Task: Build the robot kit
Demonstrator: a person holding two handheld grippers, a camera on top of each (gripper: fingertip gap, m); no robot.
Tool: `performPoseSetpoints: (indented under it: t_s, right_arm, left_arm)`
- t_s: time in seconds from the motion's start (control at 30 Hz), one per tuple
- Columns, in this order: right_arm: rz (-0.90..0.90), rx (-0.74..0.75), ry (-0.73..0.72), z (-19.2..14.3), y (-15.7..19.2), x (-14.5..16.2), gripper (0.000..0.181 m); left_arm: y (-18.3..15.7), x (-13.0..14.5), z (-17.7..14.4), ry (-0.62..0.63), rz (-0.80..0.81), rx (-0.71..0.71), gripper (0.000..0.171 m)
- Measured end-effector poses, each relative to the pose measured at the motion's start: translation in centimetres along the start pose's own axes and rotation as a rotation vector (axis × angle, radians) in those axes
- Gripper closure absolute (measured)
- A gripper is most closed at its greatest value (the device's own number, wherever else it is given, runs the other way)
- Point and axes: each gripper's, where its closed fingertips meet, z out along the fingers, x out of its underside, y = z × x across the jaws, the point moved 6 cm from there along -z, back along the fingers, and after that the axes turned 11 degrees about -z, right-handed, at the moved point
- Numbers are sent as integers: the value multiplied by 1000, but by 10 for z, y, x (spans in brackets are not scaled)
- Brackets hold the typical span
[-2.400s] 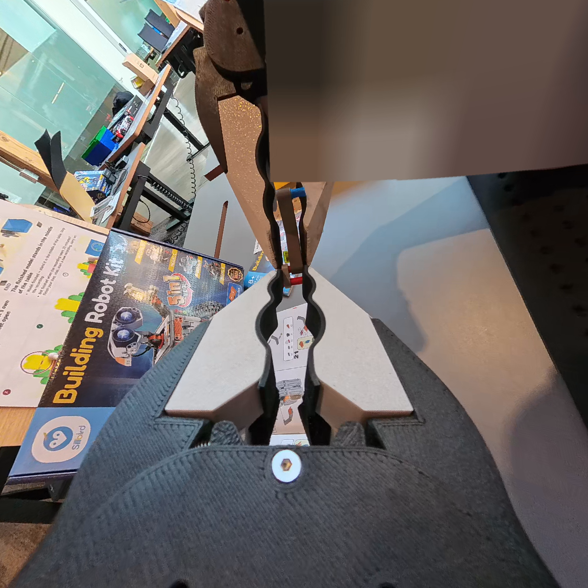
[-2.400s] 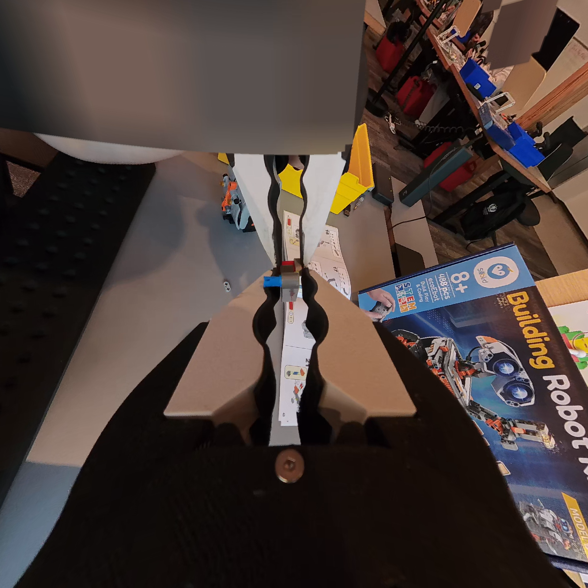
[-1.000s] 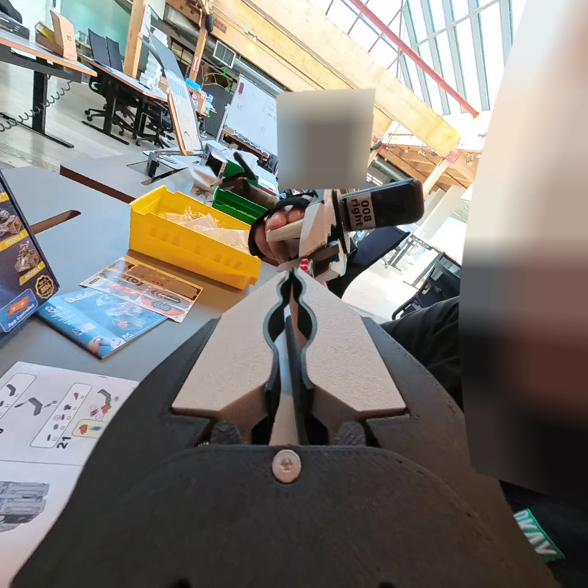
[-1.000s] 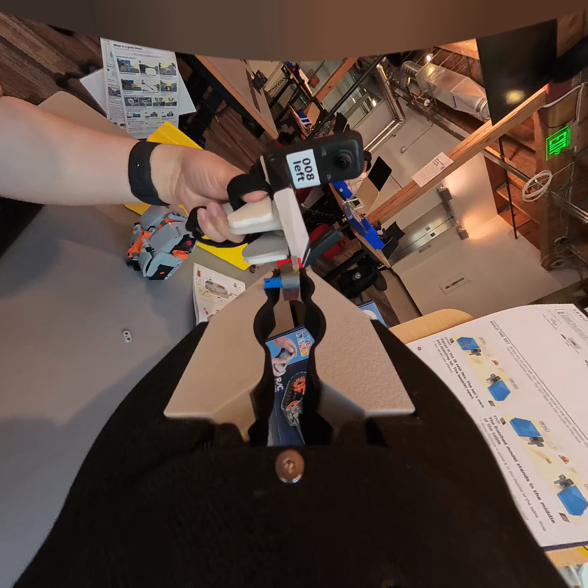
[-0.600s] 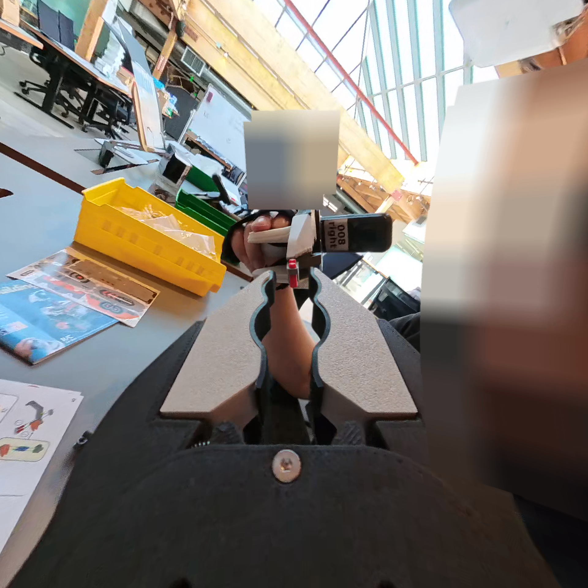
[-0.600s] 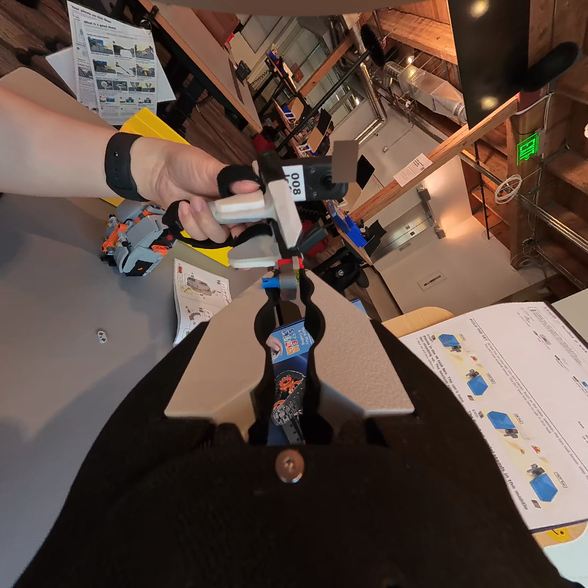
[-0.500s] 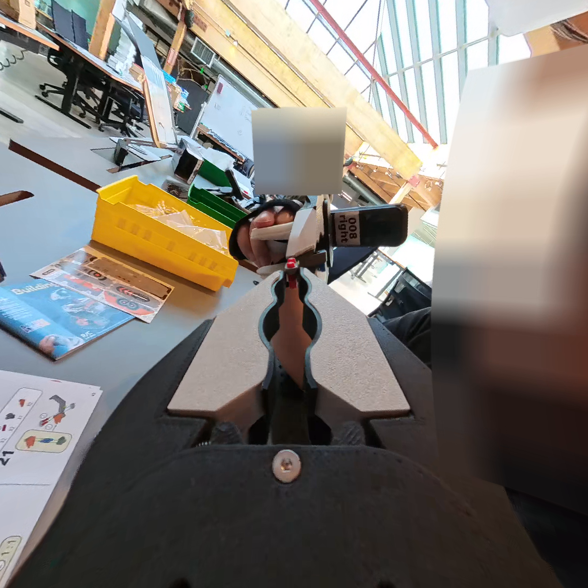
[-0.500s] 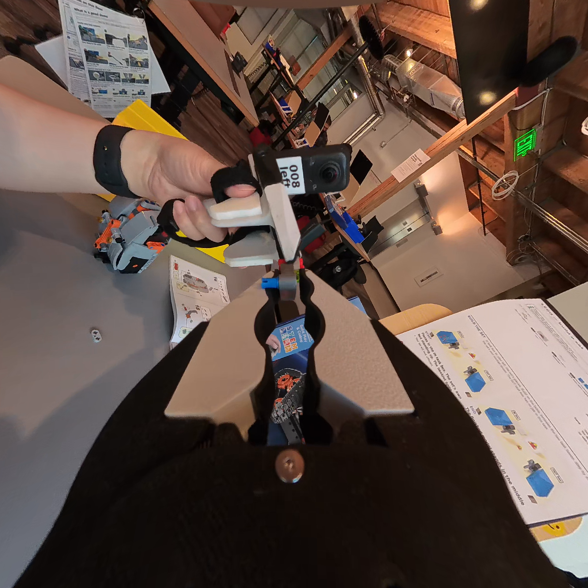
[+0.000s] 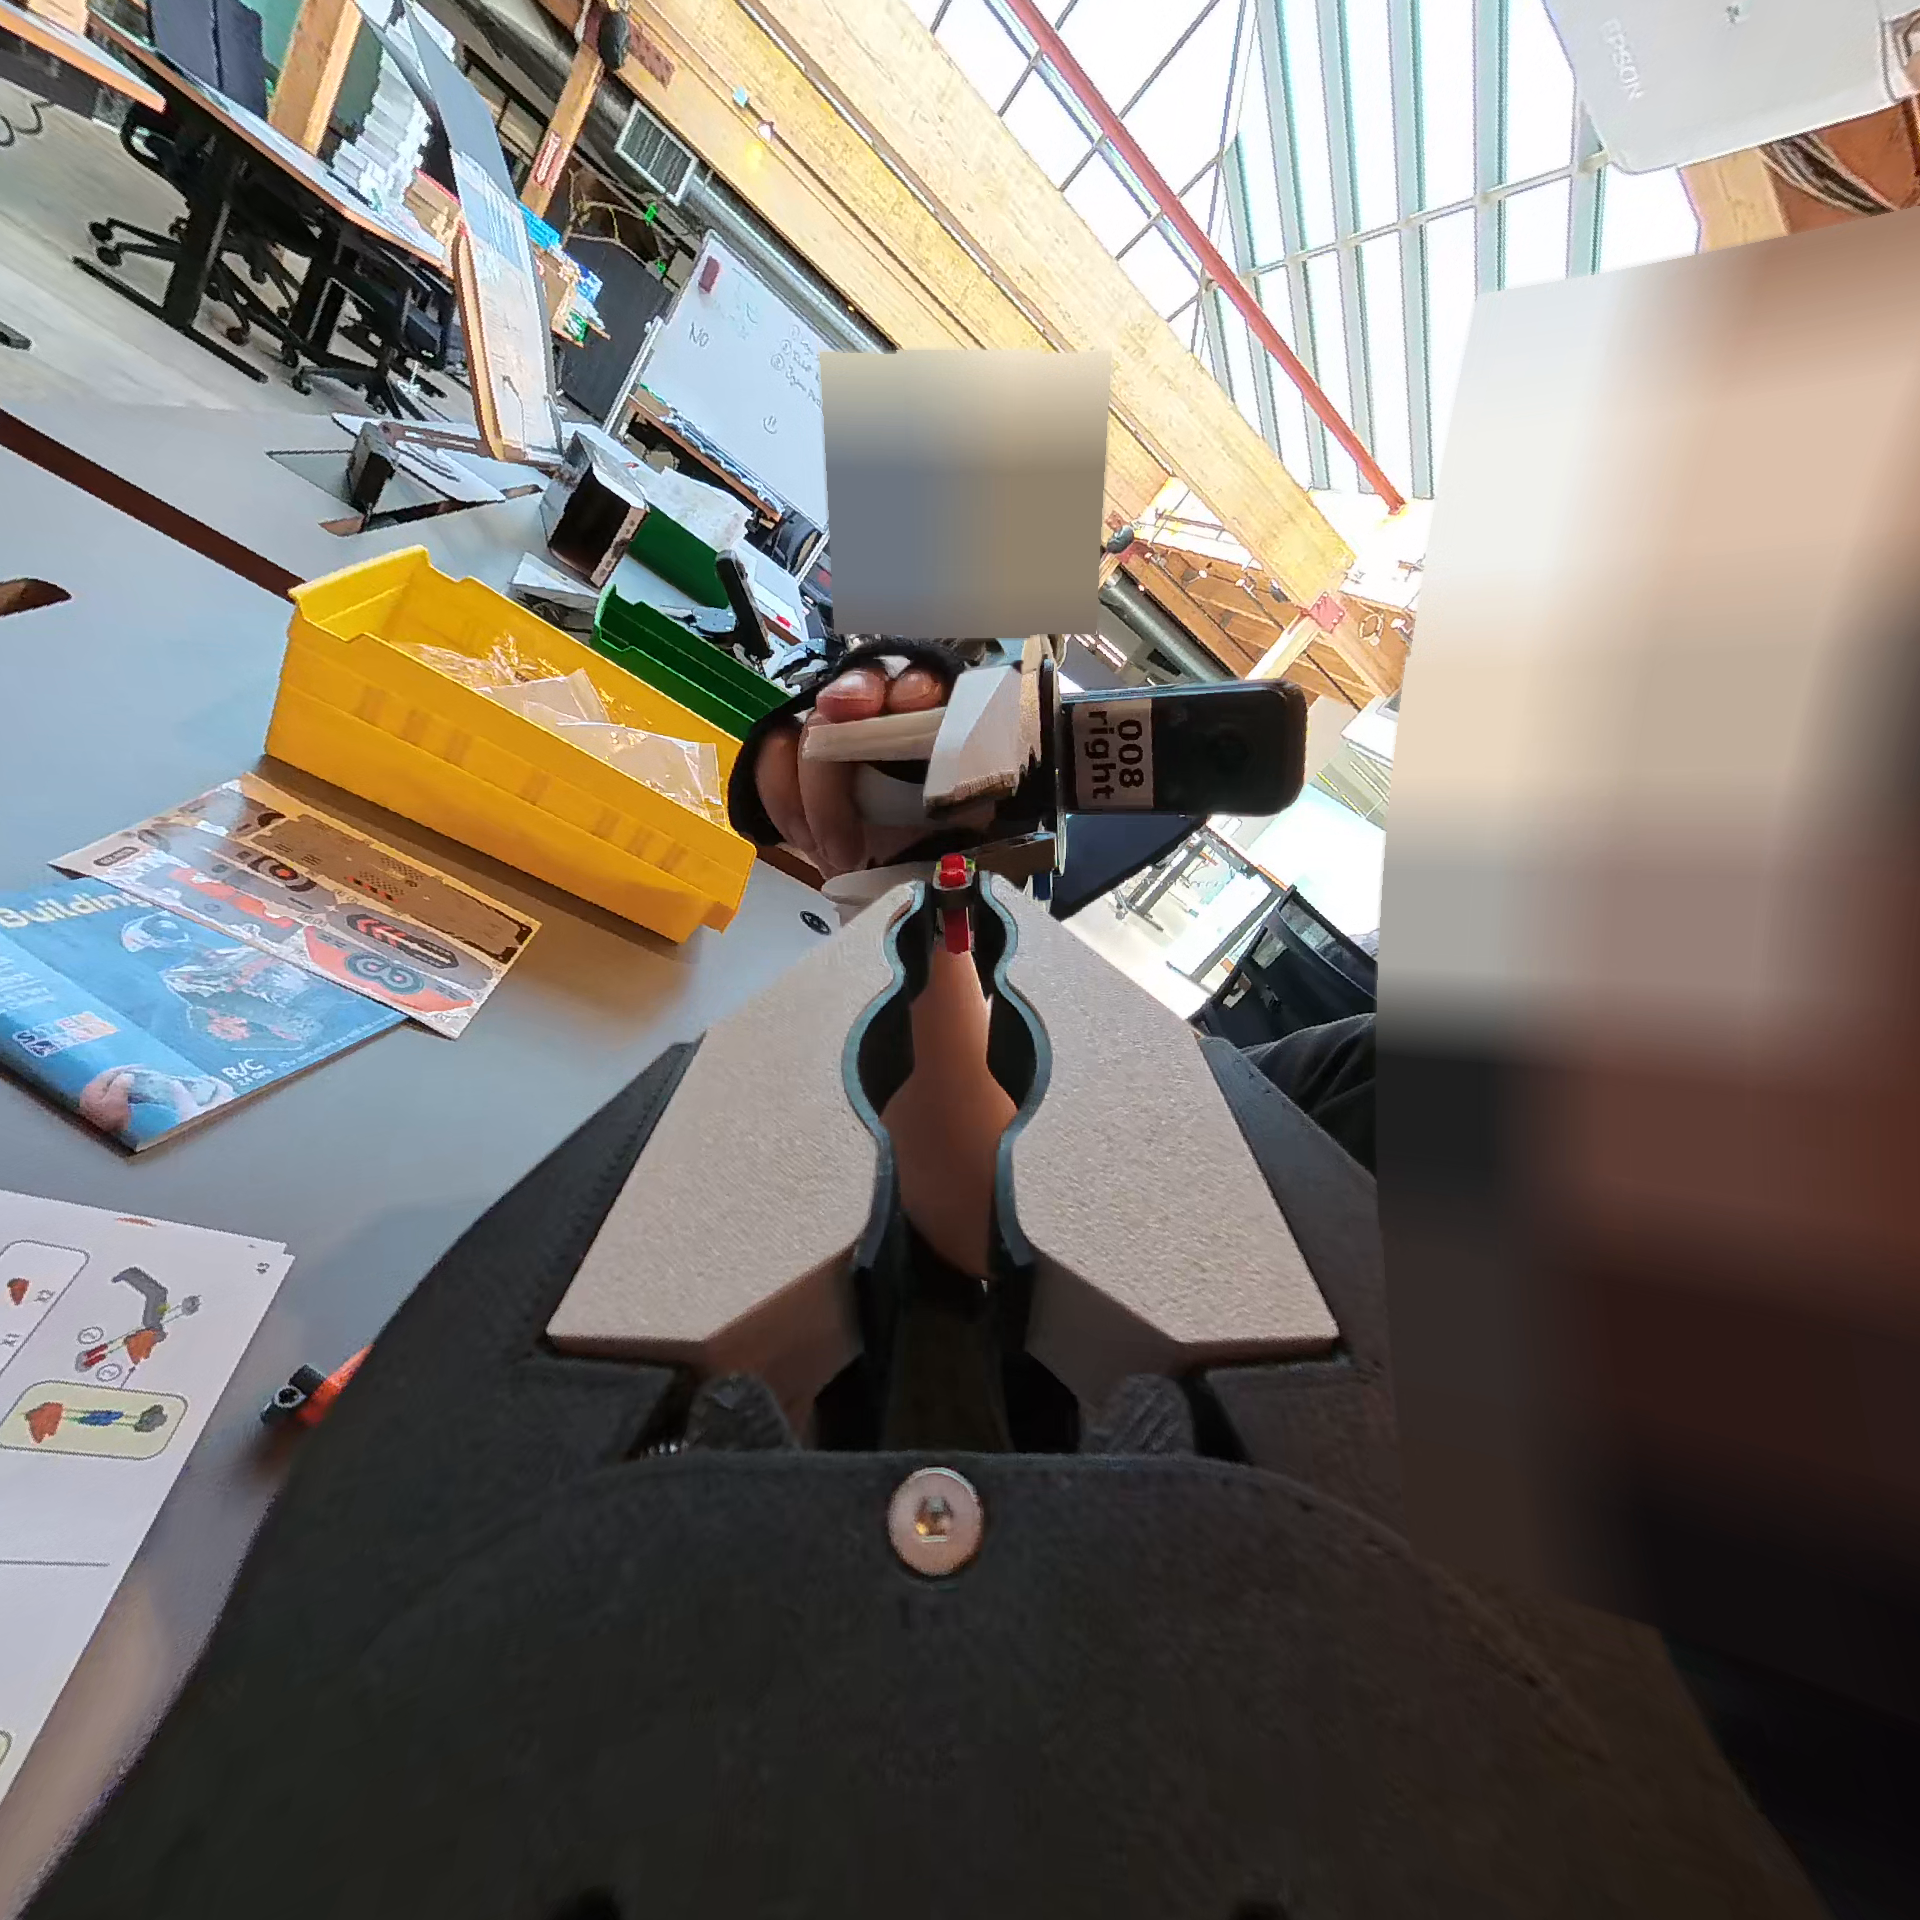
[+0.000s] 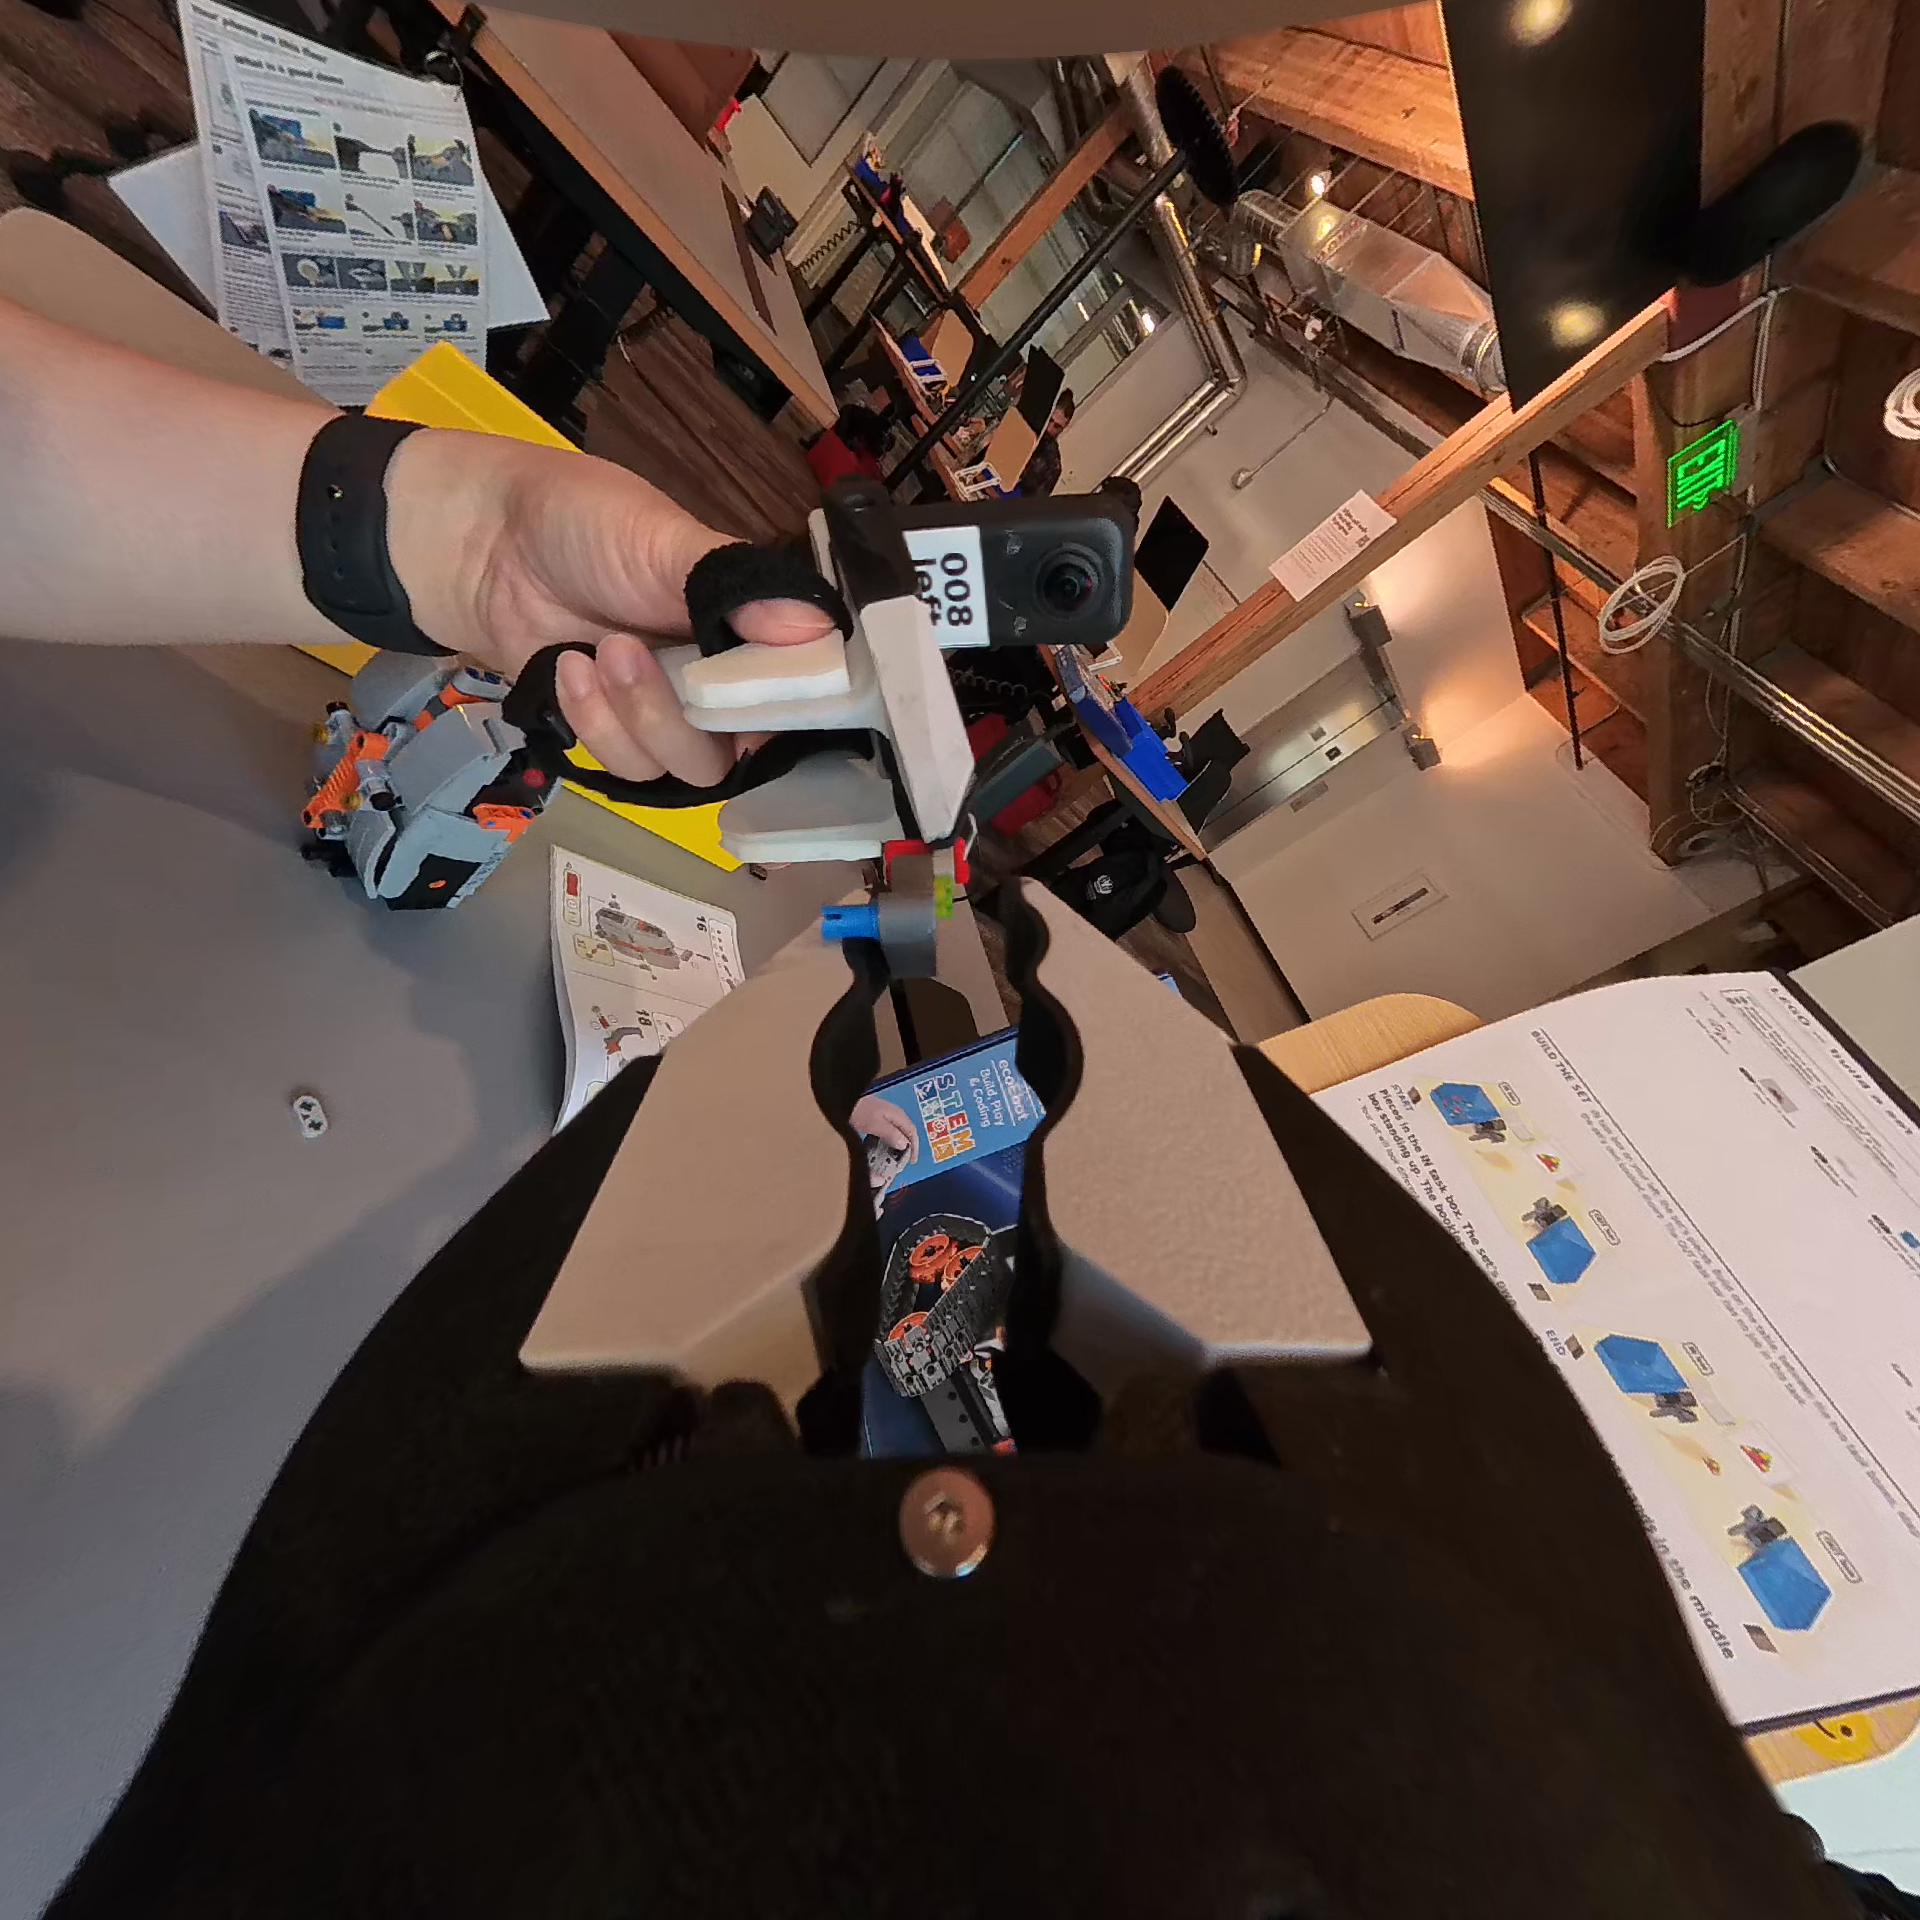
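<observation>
Grippers meet tip to tip above the grey table (image 9: 436, 1122) — the left gripper (image 9: 951, 914) pinches a small red brick piece (image 9: 950, 883), while the right gripper (image 10: 935, 940) is clamped on a grey brick assembly (image 10: 906, 920) with a blue pin and red top. Yellow bin (image 9: 468, 748) sits toward the table's far edge, booklets (image 9: 208, 987) just in front — a grey-and-orange brick robot (image 10: 416, 779) rests beside it.
</observation>
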Motion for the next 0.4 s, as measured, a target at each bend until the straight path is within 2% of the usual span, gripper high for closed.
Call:
performPoseSetpoints:
  t_s: [0.1,0.27,0.4]
  right_arm:
    - [3,-37,5,1,4,0,170]
    - [-1,-24,-5,2,3,-3,170]
    - [6,-5,1,2,1,-1,163]
  left_arm:
    - [-1,1,0,14,-6,-2,166]
    - [-2,0,-1,8,-26,19,166]
    - [-1,0,-1,11,-44,23,166]
